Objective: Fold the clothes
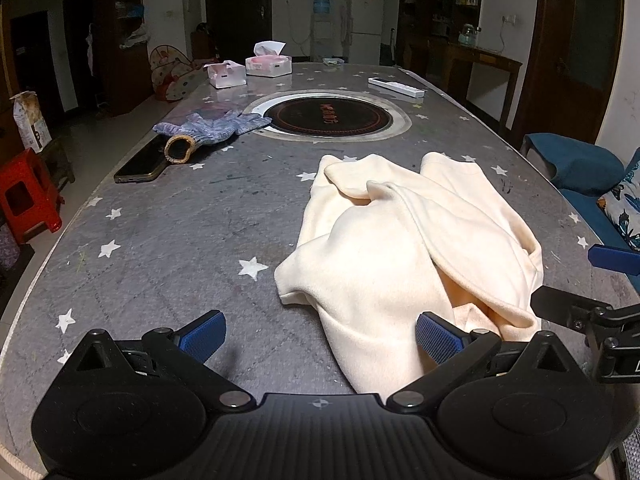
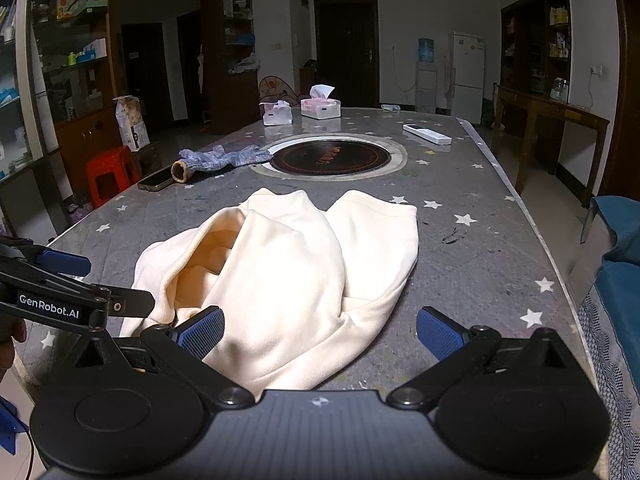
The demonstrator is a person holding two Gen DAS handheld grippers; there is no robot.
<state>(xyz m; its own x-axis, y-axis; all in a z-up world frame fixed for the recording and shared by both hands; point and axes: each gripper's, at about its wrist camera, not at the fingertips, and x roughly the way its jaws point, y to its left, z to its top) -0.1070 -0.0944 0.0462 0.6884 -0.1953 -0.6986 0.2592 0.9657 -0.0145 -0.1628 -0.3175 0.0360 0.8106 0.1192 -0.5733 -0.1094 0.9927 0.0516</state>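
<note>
**Cream garment crumpled on star-print table, both grippers spread and empty**

Left wrist view. Left gripper [image 1: 320, 336]: blue-padded fingers [image 1: 202, 336] spread wide, holding nothing, low over the near edge of the grey star-patterned table [image 1: 168, 240]. Cream fleece garment [image 1: 404, 240]: lies rumpled on the table, right of centre, its near hem reaching in beside the right-hand finger. Right gripper [image 1: 592, 288]: partly visible at the right edge, beside the garment's near right corner. Farther back: round black inset hob with a metal ring [image 1: 328, 116]; blue-grey knitted work glove [image 1: 212, 128] touching a dark flat phone [image 1: 140, 164]; two white tissue boxes [image 1: 248, 68]; white slim remote control [image 1: 396, 87].

Right wrist view. Right gripper [image 2: 320, 334]: fingers [image 2: 438, 336] fully parted, gripping nothing; the left-hand finger sits over the garment's near fold, contact unclear. Garment [image 2: 296, 264]: central on the table [image 2: 480, 248], bunched, with an open fold showing its inner side. Left gripper [image 2: 96, 284]: enters from the left edge, just beside the garment. Red plastic stool [image 2: 110, 174] on the floor left of the table.
</note>
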